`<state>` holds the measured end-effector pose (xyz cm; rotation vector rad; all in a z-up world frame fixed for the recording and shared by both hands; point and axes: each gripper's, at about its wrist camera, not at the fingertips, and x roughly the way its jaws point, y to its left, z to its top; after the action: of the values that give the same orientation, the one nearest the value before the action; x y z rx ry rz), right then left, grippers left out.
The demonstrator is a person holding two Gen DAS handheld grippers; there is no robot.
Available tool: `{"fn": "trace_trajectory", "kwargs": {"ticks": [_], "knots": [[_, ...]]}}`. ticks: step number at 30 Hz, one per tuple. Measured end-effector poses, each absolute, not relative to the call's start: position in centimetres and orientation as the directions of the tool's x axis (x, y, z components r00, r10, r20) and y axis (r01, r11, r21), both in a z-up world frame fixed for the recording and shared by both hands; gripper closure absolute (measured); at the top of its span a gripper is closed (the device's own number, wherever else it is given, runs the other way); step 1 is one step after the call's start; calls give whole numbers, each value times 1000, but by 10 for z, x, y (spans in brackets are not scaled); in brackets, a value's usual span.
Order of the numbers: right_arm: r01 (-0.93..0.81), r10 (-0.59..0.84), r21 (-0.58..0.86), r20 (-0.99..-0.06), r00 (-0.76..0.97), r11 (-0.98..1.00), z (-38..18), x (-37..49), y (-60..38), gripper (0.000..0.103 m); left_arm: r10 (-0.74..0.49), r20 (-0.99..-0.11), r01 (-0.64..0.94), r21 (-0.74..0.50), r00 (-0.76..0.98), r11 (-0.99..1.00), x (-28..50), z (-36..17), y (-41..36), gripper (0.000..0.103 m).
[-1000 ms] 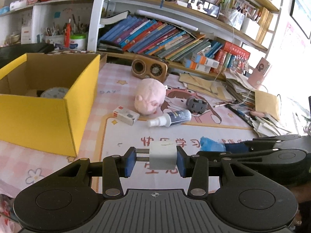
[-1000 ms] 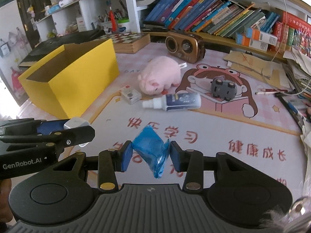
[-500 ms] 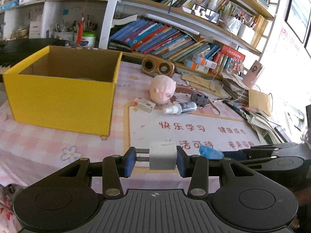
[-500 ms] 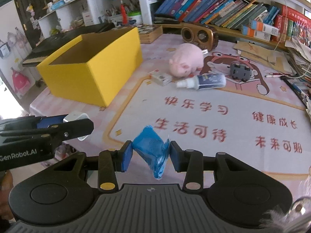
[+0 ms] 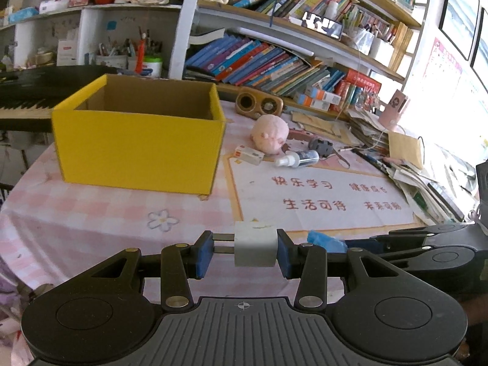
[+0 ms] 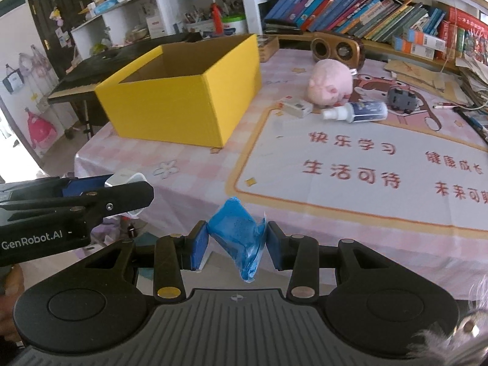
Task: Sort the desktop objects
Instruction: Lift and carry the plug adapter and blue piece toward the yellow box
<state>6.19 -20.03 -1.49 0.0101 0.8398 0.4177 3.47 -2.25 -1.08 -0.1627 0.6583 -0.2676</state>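
My left gripper [image 5: 255, 251] clamps white plug cube [image 5: 255, 248]; right gripper [image 6: 237, 245] squeezes crumpled blue packet [image 6: 239, 236], near table [image 6: 195, 183] front edge.

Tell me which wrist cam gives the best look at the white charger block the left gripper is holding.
Left wrist view. The white charger block sits centred between the left gripper pads, front and top faces plainly visible, prongs toward one pad. In the right wrist view only a white corner shows behind that gripper's finger, at the frame's left edge.
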Motion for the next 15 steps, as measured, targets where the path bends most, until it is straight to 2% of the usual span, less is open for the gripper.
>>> {"fn": "trace_trajectory", "kwargs": {"ticks": [15], "knots": [[-461, 429, 171, -721, 544, 871, -15, 47, -148, 65, -211, -580, 88, -233, 787, 968, 5, -11, 20, 61]]}}
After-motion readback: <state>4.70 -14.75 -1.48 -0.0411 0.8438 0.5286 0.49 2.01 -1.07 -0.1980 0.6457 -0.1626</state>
